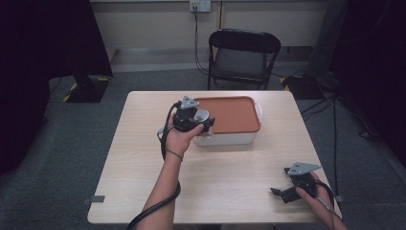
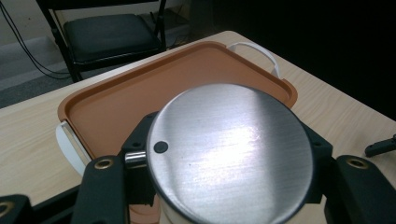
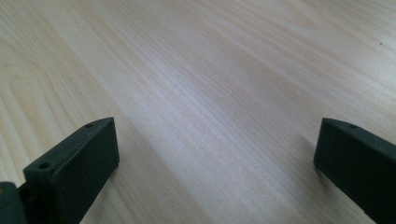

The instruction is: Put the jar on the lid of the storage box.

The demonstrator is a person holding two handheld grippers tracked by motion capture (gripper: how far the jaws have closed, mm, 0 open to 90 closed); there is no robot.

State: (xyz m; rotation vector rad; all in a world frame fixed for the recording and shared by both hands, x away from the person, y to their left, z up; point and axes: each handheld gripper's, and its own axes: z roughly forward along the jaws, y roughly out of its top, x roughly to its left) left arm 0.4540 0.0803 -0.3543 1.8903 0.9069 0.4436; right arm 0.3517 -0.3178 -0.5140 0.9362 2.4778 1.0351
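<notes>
Two claws: left claw (image 1: 194,120) is up at the box, right claw (image 1: 287,190) rests low at the near right of the counter (image 1: 143,158).
Left claw state: its jaws are closed around a round metal can (image 2: 231,151); in the left gripper view a black jaw presses on each side of the can, and the flat brushed top faces the camera.
Can detail: a small dark hole (image 2: 160,147) sits near the left rim of the top, and a short metal stub (image 2: 135,158) sticks out beside it.
Right claw state: jaws wide apart with nothing between them; in the right gripper view I see bare wood grain of the counter between the two jaws.
Box: a white box (image 1: 225,138) with an orange lid (image 1: 232,114) stands at the far middle of the counter; the lid is on, and a white handle (image 2: 257,51) shows at its far end.
Key relation: the can is held at the left near corner of the box, over the lid edge; whether it touches the lid I cannot tell.
Long axis: the box runs left to right, so the free lid surface lies to the right of the can.
Nearer hand: the left, clearly; the right is well apart from the box.
Likely next move (my judgement): setting the can on the lid, or lifting the lid with the free claw.
</notes>
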